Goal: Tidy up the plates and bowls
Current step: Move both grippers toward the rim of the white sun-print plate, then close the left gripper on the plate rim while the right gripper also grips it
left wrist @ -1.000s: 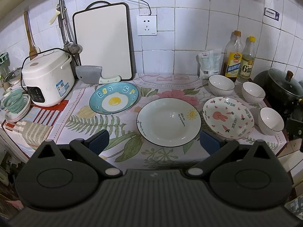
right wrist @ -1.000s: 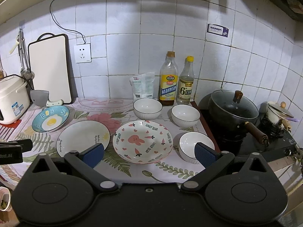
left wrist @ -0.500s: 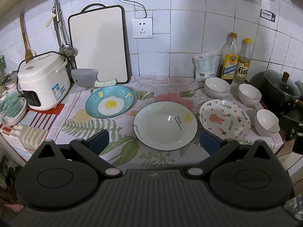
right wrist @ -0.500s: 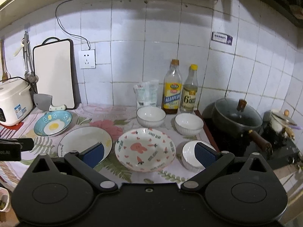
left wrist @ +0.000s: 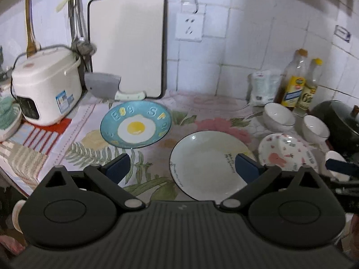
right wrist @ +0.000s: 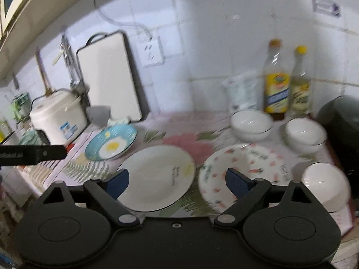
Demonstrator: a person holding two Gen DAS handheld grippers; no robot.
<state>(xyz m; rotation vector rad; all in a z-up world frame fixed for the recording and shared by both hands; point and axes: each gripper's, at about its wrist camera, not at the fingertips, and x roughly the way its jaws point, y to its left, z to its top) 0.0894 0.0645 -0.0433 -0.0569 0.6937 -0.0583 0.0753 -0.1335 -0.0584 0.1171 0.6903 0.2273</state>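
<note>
Although the left wrist view is only lightly blurred, the left gripper (left wrist: 181, 168) hides the near edge of the white plate (left wrist: 202, 159) on the flowered surface (left wrist: 184, 114); its jaws stand wide apart with nothing between the pads. The egg plate (left wrist: 135, 127) lies far left of it, the rabbit plate (left wrist: 289, 152) to its right, partly behind a finger. Two white bowls (left wrist: 278, 116) sit far right, a third is mostly hidden at the edge, and the dark pot (left wrist: 338, 121) is cut off. In the right wrist view everything smears badly; the right gripper (right wrist: 177, 182) hangs over the white plate (right wrist: 157, 174) and rabbit plate (right wrist: 246, 168), jaws wide but closing, pads touching nothing. Print on the bottles (right wrist: 276, 92) cannot be read.
</note>
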